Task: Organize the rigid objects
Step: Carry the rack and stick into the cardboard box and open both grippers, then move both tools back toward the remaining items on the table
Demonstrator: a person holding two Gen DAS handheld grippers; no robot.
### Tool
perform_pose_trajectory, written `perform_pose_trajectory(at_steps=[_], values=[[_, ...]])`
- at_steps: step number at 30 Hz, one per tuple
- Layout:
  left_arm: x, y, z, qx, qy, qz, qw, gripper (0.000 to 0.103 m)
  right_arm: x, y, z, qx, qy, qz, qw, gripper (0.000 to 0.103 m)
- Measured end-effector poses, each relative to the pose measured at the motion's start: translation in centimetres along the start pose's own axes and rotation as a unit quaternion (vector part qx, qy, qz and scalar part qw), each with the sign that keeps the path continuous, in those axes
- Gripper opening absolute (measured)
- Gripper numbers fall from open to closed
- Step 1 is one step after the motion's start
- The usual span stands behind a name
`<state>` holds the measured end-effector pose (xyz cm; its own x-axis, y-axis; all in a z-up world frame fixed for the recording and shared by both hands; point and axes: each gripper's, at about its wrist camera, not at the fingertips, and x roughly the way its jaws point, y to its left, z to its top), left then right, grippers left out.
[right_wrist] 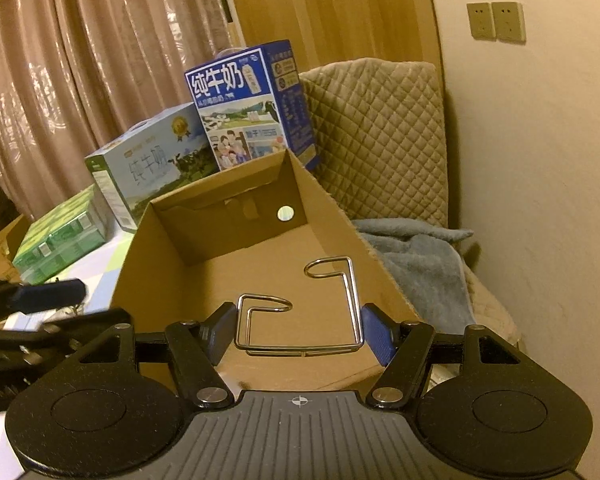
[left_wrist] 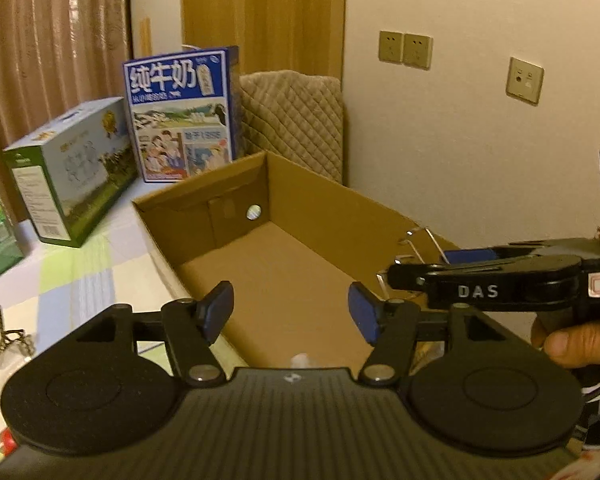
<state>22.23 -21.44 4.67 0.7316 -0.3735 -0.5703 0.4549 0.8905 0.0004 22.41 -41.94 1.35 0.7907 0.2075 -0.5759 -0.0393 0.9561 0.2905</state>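
An open brown cardboard box (left_wrist: 300, 216) (right_wrist: 168, 248) lies on the checked tabletop, its inside bare. My right gripper (right_wrist: 298, 330) is shut on a bent metal wire rack (right_wrist: 300, 350) and holds it over the near end of the box. The rack's wire loops (left_wrist: 414, 246) also show in the left wrist view beside the right gripper (left_wrist: 416, 270). My left gripper (left_wrist: 290, 314) is open and empty, hovering over the box's near end, left of the right gripper.
A blue milk carton (left_wrist: 180, 116) (right_wrist: 248, 104) stands behind the box. A green-and-white carton (left_wrist: 72, 168) (right_wrist: 148, 164) and a green pack (right_wrist: 60, 236) lie to its left. A quilted cushion (right_wrist: 384, 132) and a grey towel (right_wrist: 420, 256) lie right. Small items (left_wrist: 12, 340) lie near left.
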Motion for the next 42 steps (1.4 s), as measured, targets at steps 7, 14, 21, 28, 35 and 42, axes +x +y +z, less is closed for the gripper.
perform_pose_trajectory(at_steps=[7,14,21,28,35,42], values=[[-2.2,2.2,-0.4,-0.020,-0.008,0.016,0.9996,0.059,-0.4,0.1,0.0,0.011,-0.005,0.016,1.000,0.066],[-4.9,4.6,-1.8,-0.027,-0.004,0.034,0.9990,0.059,-2.3,1.4,1.0,0.019,-0.025,0.021,0.999,0.072],[-9.1,7.8,-3.4,-0.039,-0.006,0.062,0.9973,0.059,-5.2,5.5,2.0,-0.007,-0.040,0.036,0.999,0.074],[-13.7,12.4,-6.4,-0.047,0.004,0.110,0.9928,0.061,-8.0,11.3,1.0,-0.028,-0.057,0.096,0.993,0.076],[-17.0,16.6,-11.1,-0.066,0.037,0.147,0.9862,0.061,-6.4,16.5,-3.0,-0.055,-0.018,0.135,0.989,0.077],[-17.6,19.6,-15.4,-0.088,0.065,0.162,0.9806,0.061,-2.2,20.6,-8.1,-0.097,0.027,0.151,0.983,0.077]])
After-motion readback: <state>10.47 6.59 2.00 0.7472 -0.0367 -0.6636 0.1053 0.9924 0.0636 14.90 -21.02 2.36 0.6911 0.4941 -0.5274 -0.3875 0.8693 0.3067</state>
